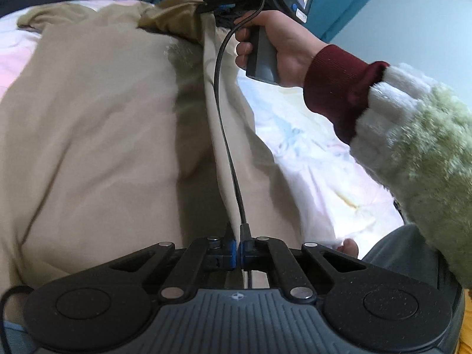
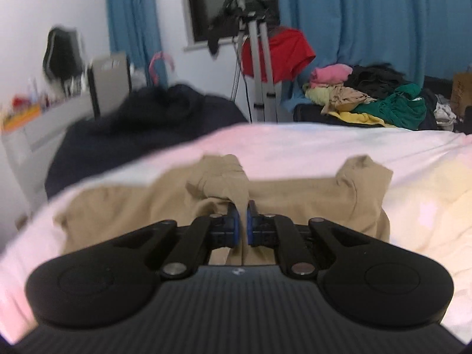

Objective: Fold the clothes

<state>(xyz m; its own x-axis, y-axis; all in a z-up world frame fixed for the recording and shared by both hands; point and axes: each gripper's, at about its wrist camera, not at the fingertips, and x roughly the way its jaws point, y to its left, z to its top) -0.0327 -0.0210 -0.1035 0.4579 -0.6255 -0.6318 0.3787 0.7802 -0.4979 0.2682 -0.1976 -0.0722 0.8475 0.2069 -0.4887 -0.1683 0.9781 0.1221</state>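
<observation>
A beige garment (image 1: 97,124) lies spread on the pale bed sheet (image 1: 309,153). My left gripper (image 1: 237,247) is shut on a raised fold of its near edge, and the cloth runs up from the pads as a taut ridge. At the far end of that ridge a person's hand (image 1: 283,47) holds my right gripper (image 1: 206,7), which pinches the garment's other end. In the right wrist view the right gripper (image 2: 242,218) is shut on a bunched fold of the beige garment (image 2: 124,206), with a short sleeve (image 2: 365,174) lying off to the right.
A black cable (image 1: 224,135) hangs over the garment between the two grippers. A dark blanket (image 2: 141,124) sits at the bed's far left. Beyond the bed stand a tripod (image 2: 259,67) and a pile of coloured clothes (image 2: 371,97) before blue curtains.
</observation>
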